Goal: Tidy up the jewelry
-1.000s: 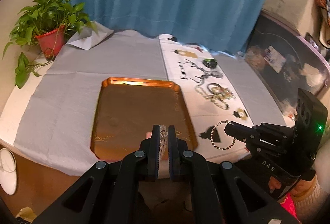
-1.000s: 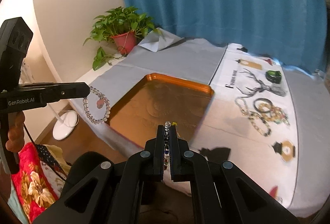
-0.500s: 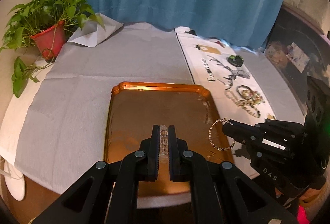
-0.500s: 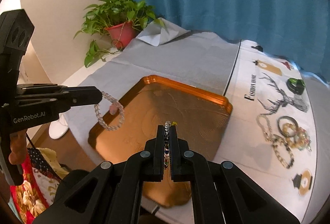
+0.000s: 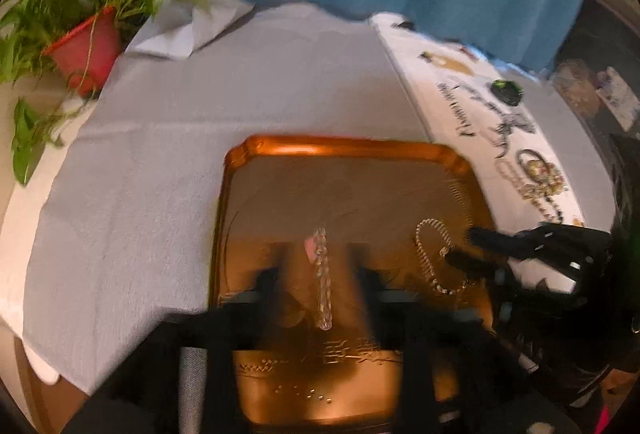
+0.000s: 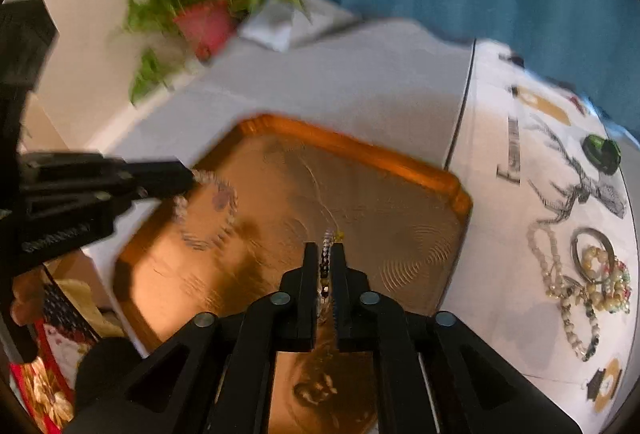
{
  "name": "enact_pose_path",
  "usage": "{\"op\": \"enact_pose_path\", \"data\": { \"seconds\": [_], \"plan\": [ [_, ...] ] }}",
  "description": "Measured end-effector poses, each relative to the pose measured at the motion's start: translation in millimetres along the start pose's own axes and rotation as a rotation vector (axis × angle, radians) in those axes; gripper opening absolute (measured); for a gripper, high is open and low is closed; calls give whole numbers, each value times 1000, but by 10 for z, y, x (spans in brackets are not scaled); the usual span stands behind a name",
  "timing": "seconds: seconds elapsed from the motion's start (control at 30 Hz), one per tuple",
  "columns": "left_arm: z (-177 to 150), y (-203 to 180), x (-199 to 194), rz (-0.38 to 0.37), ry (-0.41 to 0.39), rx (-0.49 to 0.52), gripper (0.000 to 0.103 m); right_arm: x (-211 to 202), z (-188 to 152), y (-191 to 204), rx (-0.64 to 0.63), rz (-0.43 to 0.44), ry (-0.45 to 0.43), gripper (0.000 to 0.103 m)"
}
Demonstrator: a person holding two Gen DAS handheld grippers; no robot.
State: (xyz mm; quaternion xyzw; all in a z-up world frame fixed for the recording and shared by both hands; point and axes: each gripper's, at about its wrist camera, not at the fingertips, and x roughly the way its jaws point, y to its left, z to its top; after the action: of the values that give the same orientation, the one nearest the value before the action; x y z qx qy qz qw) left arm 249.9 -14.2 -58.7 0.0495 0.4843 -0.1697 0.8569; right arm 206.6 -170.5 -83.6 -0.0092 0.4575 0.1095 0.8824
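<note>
An orange tray lies on the grey cloth below both grippers. My left gripper is blurred and its jaws are opening wide. A clear bead bracelet with a pink charm hangs loose between them, over the tray's near half. In the right wrist view the same left gripper and blurred bracelet sit at the tray's left edge. My right gripper is opening too. A thin dark-beaded bracelet sits between its fingers, which stand apart from it.
A white printed cloth to the right carries a pile of chains and bangles and a green-black piece. A potted plant stands at the back left. A blue curtain hangs behind the table.
Both grippers have come forward and down over the tray. Both sets of jaws, shut on their bracelets before, have parted, the left far wider, and the clear bracelet now hangs free.
</note>
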Motion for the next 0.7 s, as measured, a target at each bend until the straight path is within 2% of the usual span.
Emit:
{"op": "enact_pose_path", "data": {
  "seconds": [0.03, 0.07, 0.17, 0.27, 0.43, 0.53, 0.7],
  "plan": [
    [-38, 28, -24, 19, -16, -19, 90, 44, -16, -20, 8, -15, 35, 50],
    [-73, 42, -66, 26, -35, -31, 95, 41, -57, -53, 23, -11, 41, 71],
    [-269, 74, -213, 50, -40, -58, 96, -165, -198, -102, 39, 1, -13, 73],
    [-610, 81, -447, 91, -62, -109, 96, -447, -388, -122, 63, -14, -49, 77],
    [-1140, -17, -831, 73, -72, -197, 96, -906, -788, -20, 83, -41, -72, 80],
    [-1327, -152, -1049, 65, -78, -183, 96, -1183, -1029, 80, 77, -69, -83, 80],
    [-1549, -468, -1484, 75, -122, -100, 96, -1665, -1330, 207, 95, -76, -137, 81]
  ]
}}
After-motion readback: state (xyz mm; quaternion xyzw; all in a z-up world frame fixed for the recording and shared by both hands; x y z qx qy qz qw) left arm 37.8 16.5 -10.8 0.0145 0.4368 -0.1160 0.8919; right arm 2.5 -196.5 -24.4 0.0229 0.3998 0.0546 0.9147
